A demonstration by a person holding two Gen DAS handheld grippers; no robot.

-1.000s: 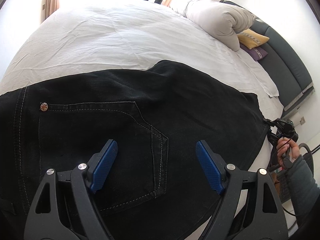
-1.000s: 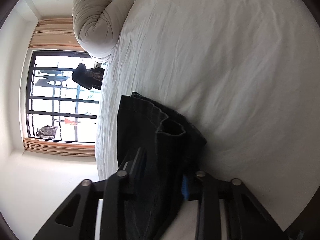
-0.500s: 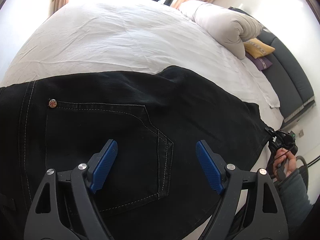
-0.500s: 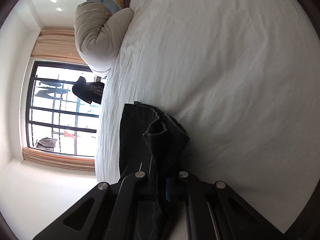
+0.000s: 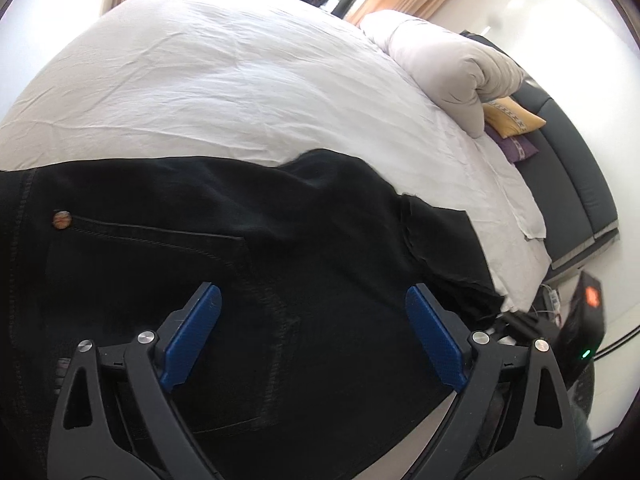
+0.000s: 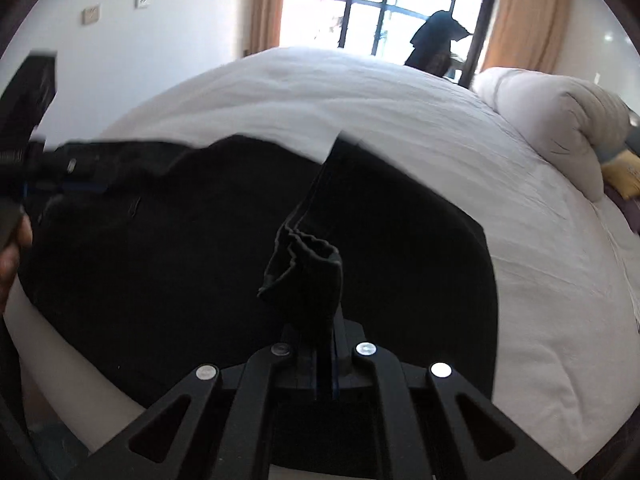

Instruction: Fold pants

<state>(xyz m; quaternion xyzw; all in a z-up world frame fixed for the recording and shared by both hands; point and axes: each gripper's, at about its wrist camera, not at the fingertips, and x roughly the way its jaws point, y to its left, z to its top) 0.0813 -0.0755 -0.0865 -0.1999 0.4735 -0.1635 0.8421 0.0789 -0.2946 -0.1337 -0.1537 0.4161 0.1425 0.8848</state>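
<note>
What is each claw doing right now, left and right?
Left claw: open, just widened, over the black pants, gripping nothing.
Right claw: shut on a bunched pants hem.

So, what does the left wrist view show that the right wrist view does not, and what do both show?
Only the left wrist view shows the left claw with its blue pads wide apart above the black pants, the back pocket with its copper rivet, and the purple pillow.

Only the right wrist view shows the right claw shut on a bunched fold of the pants, and the window.

Both show the pants spread on the white bed, the rolled duvet and a yellow pillow.
</note>
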